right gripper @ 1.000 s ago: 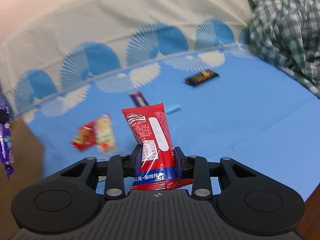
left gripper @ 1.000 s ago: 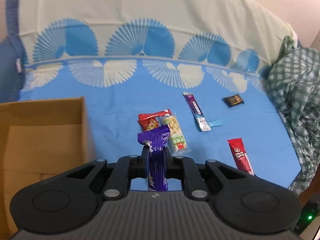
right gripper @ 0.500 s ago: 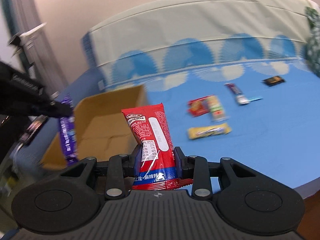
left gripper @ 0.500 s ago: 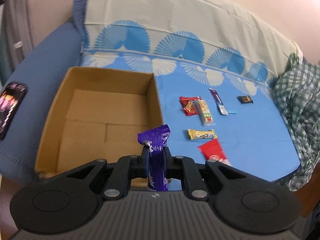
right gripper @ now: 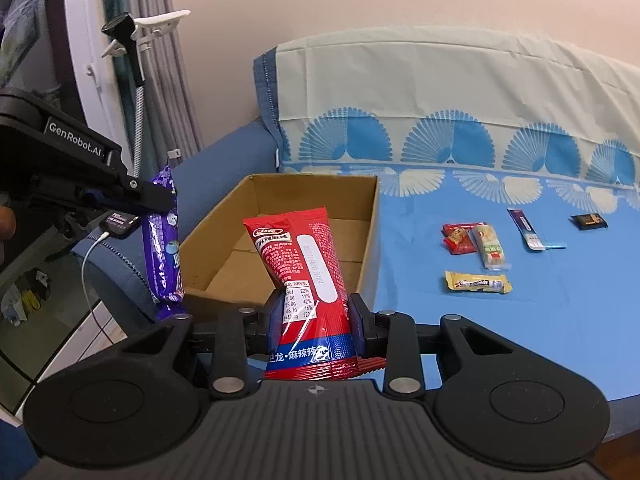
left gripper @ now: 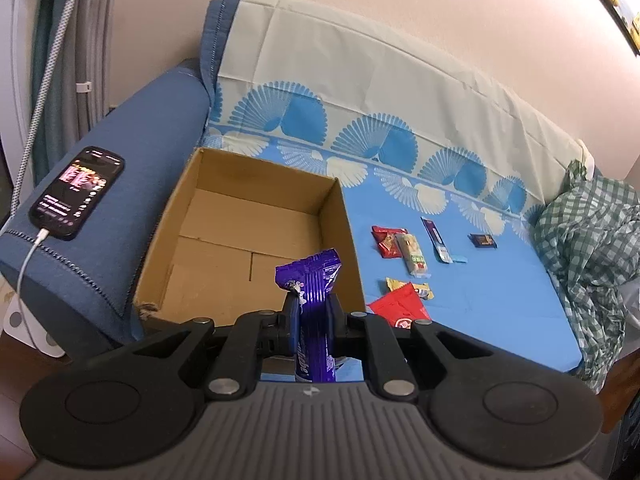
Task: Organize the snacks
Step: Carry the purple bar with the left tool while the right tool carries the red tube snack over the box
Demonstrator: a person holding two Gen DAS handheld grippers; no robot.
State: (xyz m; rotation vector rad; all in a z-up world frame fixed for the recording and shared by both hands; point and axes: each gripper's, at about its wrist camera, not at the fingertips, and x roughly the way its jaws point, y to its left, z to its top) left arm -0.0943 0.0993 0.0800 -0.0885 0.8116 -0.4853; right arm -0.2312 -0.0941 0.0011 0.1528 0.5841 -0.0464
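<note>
Blue sofa cover: cardboard box, loose snacks; phone on armrest.

The left gripper carries the white words "GenRobot.AI" on its black body. The red snack packet has a small table with "NRV%" and the values 22%, 11%, 42%, 16% and 12%; on its blue lower band stand the Chinese characters "卫龙·麻辣辣". The text on the other wrappers is too small to read.
</note>
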